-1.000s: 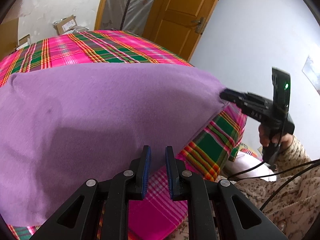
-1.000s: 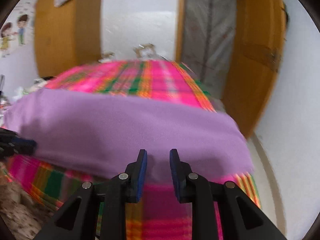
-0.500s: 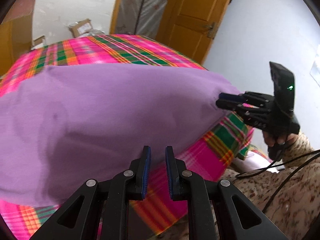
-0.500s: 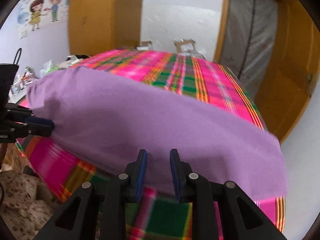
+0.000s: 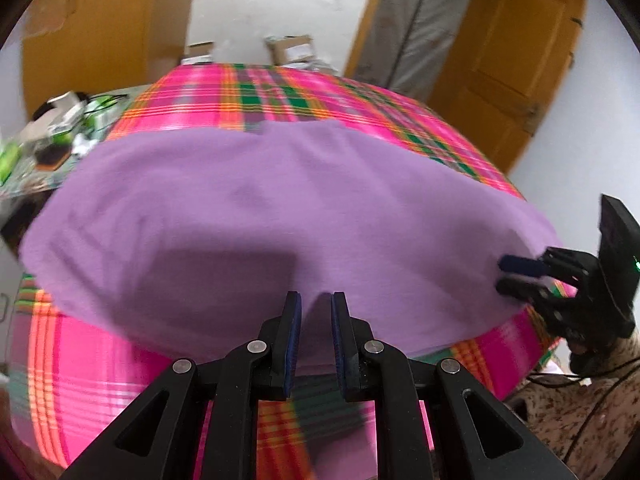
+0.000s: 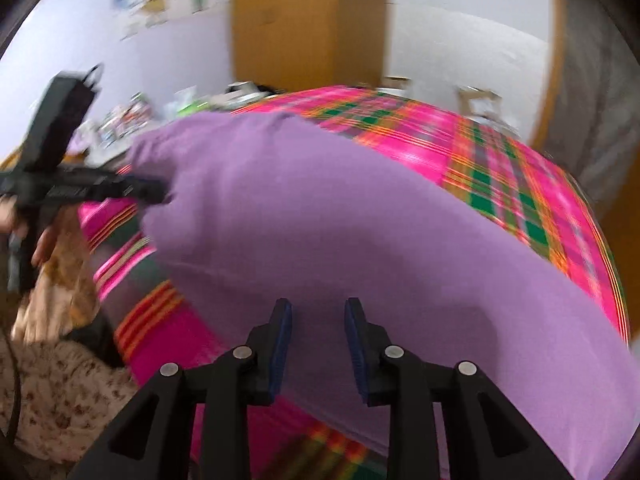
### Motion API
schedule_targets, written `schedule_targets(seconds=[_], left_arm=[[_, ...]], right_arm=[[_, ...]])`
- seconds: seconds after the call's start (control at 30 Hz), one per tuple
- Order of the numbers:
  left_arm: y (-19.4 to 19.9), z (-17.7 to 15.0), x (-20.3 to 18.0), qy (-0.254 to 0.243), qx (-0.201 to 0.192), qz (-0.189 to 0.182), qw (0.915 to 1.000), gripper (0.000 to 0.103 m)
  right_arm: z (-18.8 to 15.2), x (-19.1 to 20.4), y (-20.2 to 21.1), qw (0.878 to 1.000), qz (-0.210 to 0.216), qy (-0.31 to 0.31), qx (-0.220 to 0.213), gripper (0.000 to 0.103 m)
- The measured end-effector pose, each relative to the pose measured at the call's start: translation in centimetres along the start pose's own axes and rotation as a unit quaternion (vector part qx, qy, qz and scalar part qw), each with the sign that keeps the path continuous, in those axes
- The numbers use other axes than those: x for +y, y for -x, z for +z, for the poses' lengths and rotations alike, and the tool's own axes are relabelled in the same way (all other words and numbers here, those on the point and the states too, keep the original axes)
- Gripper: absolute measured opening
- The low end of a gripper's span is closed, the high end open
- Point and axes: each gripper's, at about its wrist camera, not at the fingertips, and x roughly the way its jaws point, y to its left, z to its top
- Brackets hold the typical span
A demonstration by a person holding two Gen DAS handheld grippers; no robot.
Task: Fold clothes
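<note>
A plain purple cloth (image 5: 280,208) lies spread over the near part of a bed with a pink and green plaid cover (image 5: 280,96). My left gripper (image 5: 316,308) is shut on the cloth's near edge, with a small fold pinched between its pads. In the right wrist view, the left gripper (image 6: 162,196) holds the cloth's (image 6: 340,220) left corner. My right gripper (image 6: 318,312) stands open at the near edge, over the cloth. From the left wrist view, the right gripper (image 5: 506,276) shows its fingers apart at the right corner.
The plaid cover (image 6: 500,152) shows past the cloth. A wooden door (image 5: 508,60) is at the far right, cardboard boxes (image 5: 292,48) sit behind the bed, and a cluttered surface (image 5: 48,136) lies to its left. A person's patterned clothing (image 6: 60,392) is close by.
Both cameras have swung to the left and the cloth now shows more of its far edge. The right gripper's fingers have spread wider. The left gripper's hold is unchanged.
</note>
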Motion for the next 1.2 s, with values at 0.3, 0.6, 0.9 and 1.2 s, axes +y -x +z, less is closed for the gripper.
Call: schedule_targets(seconds=[0.3,0.6,0.9,1.2], left_arm=[[2.9,2.0,7.8,0.110,-0.040,0.059,0.9913,0.015],[2.1,7.9,12.5,0.164,-0.052,0.039,0.9844,0.026],[-2.1,10.4,17.9,0.263,0.010,-0.020,0.9646,0.041],[-5.5,10.5,20.7,0.337,0.072,-0.056,0.9370,0.042]], right_arm=[[3.2,1.2,-2.4,0.999,0.035,0.008,-0.005,0.029],[5.7,1.8,-4.1,0.999,0.050,0.004,-0.012,0.029],[7.3,1.9,-5.0,0.999,0.052,0.004,-0.014,0.029],[7.7,2.0,-6.1,0.998,0.060,-0.001,-0.002,0.029]])
